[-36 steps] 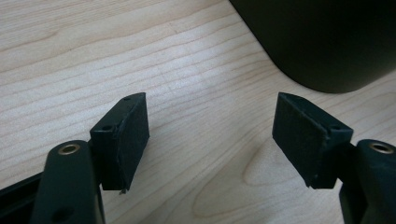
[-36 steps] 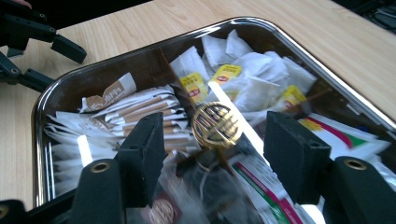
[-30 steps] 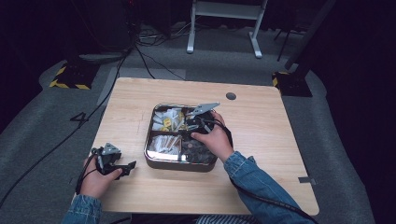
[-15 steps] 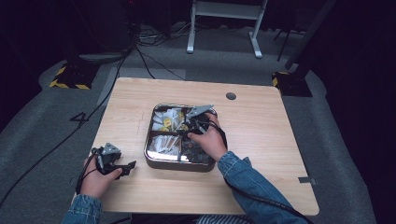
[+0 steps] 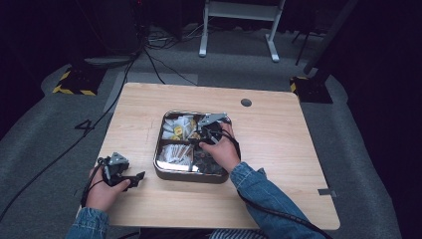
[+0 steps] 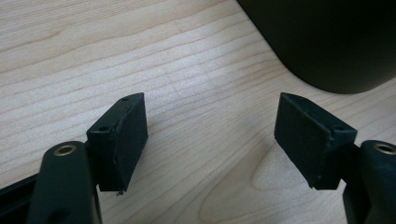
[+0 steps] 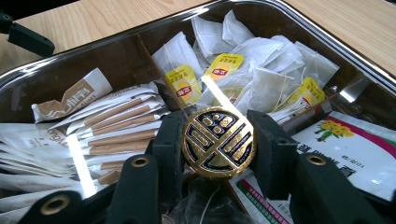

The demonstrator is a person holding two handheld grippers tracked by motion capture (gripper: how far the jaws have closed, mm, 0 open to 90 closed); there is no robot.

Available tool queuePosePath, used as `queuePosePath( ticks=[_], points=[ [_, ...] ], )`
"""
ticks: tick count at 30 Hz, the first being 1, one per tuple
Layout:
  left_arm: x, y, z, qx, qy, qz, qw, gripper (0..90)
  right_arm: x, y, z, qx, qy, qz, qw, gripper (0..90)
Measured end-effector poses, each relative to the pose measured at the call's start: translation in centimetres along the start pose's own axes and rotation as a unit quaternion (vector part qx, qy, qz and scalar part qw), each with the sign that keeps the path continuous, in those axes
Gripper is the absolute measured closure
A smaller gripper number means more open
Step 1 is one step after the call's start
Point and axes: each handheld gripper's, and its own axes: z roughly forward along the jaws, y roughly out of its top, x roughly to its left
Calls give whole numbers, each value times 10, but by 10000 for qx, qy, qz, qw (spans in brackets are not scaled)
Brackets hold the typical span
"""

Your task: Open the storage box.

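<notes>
Currently right gripper (image 7: 218, 144) reaches over the metal tray (image 5: 164, 172), jaws clamped on one round black-and-gold disc (image 7: 218, 142) above the dividers. Three yellow-tagged tea bags (image 7: 187, 84) lie behind it, brown stick sachets (image 7: 116, 126) beside. Left gripper (image 6: 210, 135) rests low on bare table (image 6: 187, 60) near the tray's corner, jaws wide, nothing between.

Crowded tray ahead of the right jaws, bare wood between the left ones

Beyond the right gripper (image 7: 218, 154), whose jaws are closed on a round black-and-gold disc (image 7: 218, 143), the shiny metal tray (image 7: 70, 63) is packed with white tea bags with yellow tags (image 7: 252, 70) and brown-and-white paper sachets (image 7: 116, 126). Between the parted jaws of the left gripper (image 6: 210, 140), bare light wooden tabletop (image 6: 93, 46) is seen; ahead and to their right, passage is blocked by the tray's dark rounded wall (image 6: 336, 42).
</notes>
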Motion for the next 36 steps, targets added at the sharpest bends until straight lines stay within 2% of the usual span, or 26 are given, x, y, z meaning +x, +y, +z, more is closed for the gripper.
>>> queuePosePath(
  ticks=[11,16,26,31,36],
  points=[
    [1,1,1,0,-14,-3,10000,262,2,2,-3,-44,-63,28,10000,590],
    [0,2,2,0,-5,12,10000,262,1,7,-11,-171,-88,34,9998,590],
    [0,4,3,17,-29,17,10000,263,-4,25,-45,-434,-135,-21,9990,590],
    [0,4,4,3,-27,11,10000,263,-9,27,-60,-534,-91,70,9985,590],
    [1,5,4,-13,-11,21,10000,263,-15,28,-80,-568,-202,40,9982,590]
  ],
)
